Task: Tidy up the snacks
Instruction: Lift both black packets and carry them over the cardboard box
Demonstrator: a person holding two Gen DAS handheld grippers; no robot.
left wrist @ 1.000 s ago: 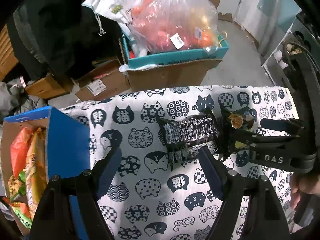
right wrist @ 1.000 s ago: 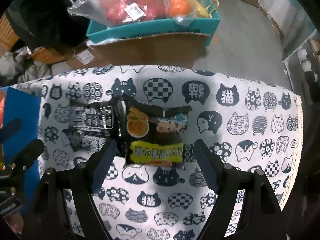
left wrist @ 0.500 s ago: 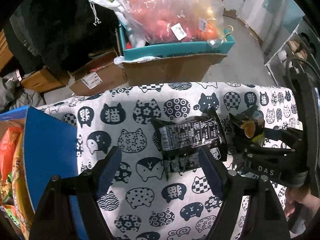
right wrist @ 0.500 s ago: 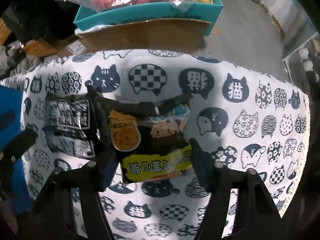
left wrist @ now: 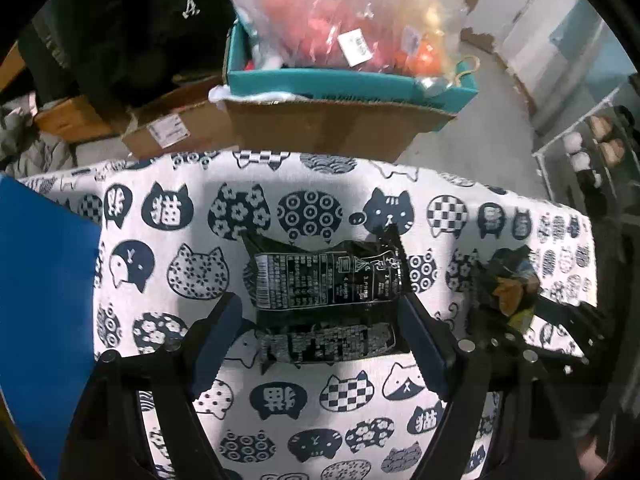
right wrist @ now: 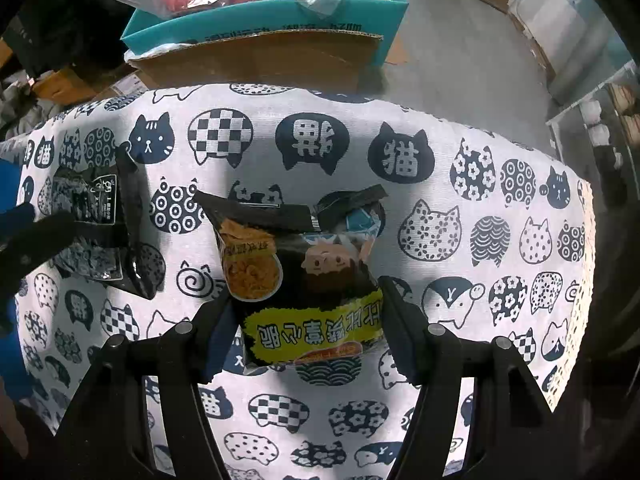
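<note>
A black snack packet (left wrist: 324, 292) with white print lies flat on the cat-print tablecloth (left wrist: 180, 272). My left gripper (left wrist: 320, 324) points down over its near half, open; the packet lies between the fingers with a gap at the left pad. To the right, my right gripper (right wrist: 308, 324) is shut on a black and yellow snack packet (right wrist: 304, 280), pads pressing both its sides. The left wrist view shows this packet (left wrist: 508, 288) crumpled at the far right. The right wrist view shows the black packet (right wrist: 96, 232) at the left, with a left finger (right wrist: 32, 236) over it.
A blue box (left wrist: 44, 300) stands at the table's left edge. Behind the table a teal box (left wrist: 340, 80) sits on a cardboard carton (left wrist: 320, 128), with a plastic bag (left wrist: 340, 12) of red and orange goods on top. A white rack (left wrist: 580, 140) stands at the right.
Both grippers sank closer to the tablecloth. The right jaws closed in onto the black and yellow packet. The left gripper came down around the black packet, and the blue box slid leftwards in view.
</note>
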